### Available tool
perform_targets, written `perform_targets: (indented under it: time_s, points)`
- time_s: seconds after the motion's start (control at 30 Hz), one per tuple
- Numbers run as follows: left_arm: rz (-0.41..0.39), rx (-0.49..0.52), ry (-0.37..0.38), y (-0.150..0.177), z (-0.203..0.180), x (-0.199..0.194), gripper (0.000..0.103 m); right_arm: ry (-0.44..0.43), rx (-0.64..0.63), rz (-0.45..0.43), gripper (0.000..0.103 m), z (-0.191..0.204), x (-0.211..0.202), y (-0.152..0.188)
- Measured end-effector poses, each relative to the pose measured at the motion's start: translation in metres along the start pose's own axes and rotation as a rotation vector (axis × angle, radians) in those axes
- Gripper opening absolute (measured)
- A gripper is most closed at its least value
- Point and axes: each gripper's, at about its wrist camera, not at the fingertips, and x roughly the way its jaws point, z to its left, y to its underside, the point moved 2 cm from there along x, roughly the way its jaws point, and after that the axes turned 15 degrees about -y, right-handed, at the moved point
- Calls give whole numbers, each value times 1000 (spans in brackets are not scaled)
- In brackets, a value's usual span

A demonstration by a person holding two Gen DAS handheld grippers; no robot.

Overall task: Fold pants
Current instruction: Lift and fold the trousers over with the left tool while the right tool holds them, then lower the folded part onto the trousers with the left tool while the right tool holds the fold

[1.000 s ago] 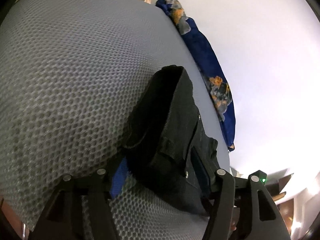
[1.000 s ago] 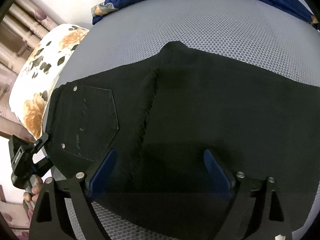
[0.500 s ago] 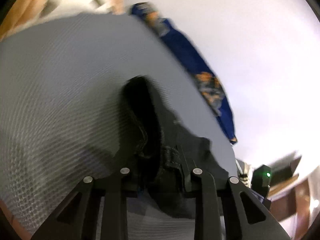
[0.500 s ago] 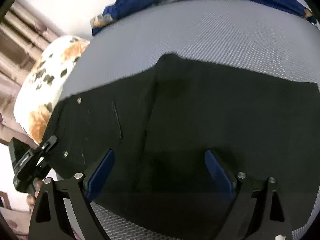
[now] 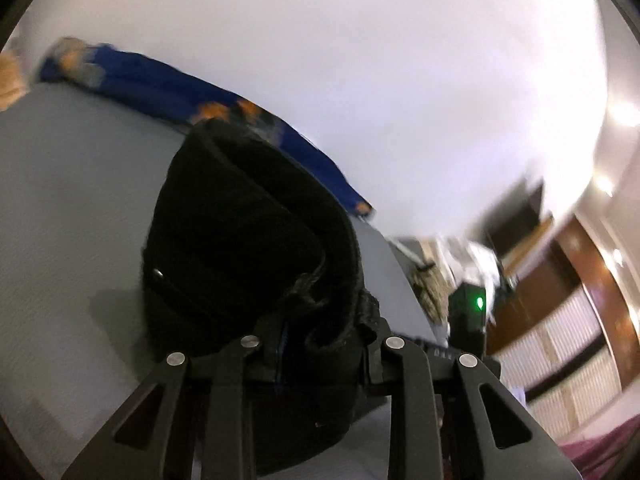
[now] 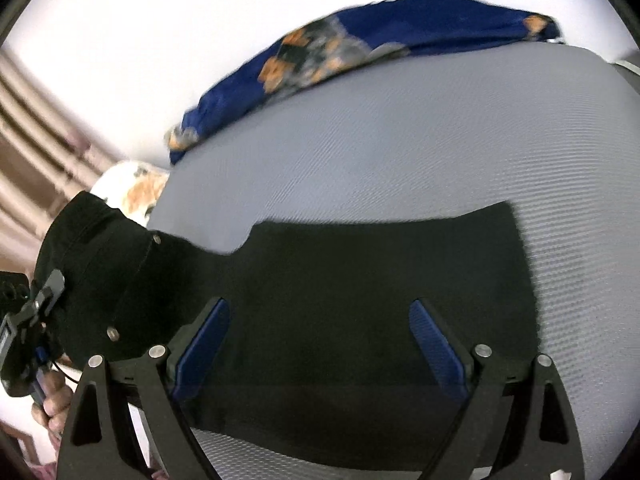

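- The black pants [image 6: 360,300] lie on a grey bed [image 6: 440,140] with a bumpy cover.
- One end of the pants is lifted up off the bed. The rest lies flat.
- The left gripper [image 5: 320,344] is squeezed tight on that lifted end. A thick bunch of black cloth is pinched between its two jaws.
- In the left wrist view the bunched cloth rises up just past the jaws and hides much of the bed behind it. A small metal stud [image 5: 158,273] shows on the cloth.
- In the right wrist view the left gripper shows at the left edge, held by a hand [image 6: 54,396], with the lifted cloth on top of it.
- The right gripper [image 6: 320,344] has its jaws wide apart. It holds nothing.
- The flat part of the pants lies right under and between its blue pads [image 6: 204,340]. I cannot tell if the pads touch the cloth.
- A blue cloth with orange flowers [image 6: 360,48] lies along the far edge of the bed, well apart from the pants.
- A white pillow with orange flowers [image 6: 136,188] peeks out behind the lifted end.
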Motion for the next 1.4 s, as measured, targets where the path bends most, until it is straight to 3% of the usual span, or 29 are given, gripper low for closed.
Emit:
perform_targets:
  time_s: [0.2,0.37,0.57,0.67,0.77,0.83,0.9,1.0,1.2,1.3,1.4]
  points:
    - [137,159,28,18,-66,67,27,-5,88,-76,91,-38,-39,-14]
    - [266,255,1,54,-99,125,26,6,127,-100,91,-66,-60,-15]
    - [374,355,-64,92,-117,169,27,-40,173,-40,91,-87,-50,-6]
    - [388,426,-106,105,-126,178,29,-127,216,9,91,-96,-38,-2]
    - [395,462,-116,106,-133,173,40,-184,225,57,91,-101,-30,0]
    - [407,458,-93,103,-134,166,50,-209,207,98,90,-101,-23,-1]
    - [399,418,-43,97,-130,151,54,-229,194,133,89,-101,-15,-1]
    - [345,395,-41,86,-122,130,57,-266,192,168,84,-102,-5,-3]
    - [278,255,-158,61,-67,108,57,-342,171,191,75,-107,12,-9]
    - [276,173,-197,57,-37,104,57,-402,176,183,70,-112,24,-17]
    - [287,156,-239,65,-19,105,57,-450,212,163,64,-117,34,-24]
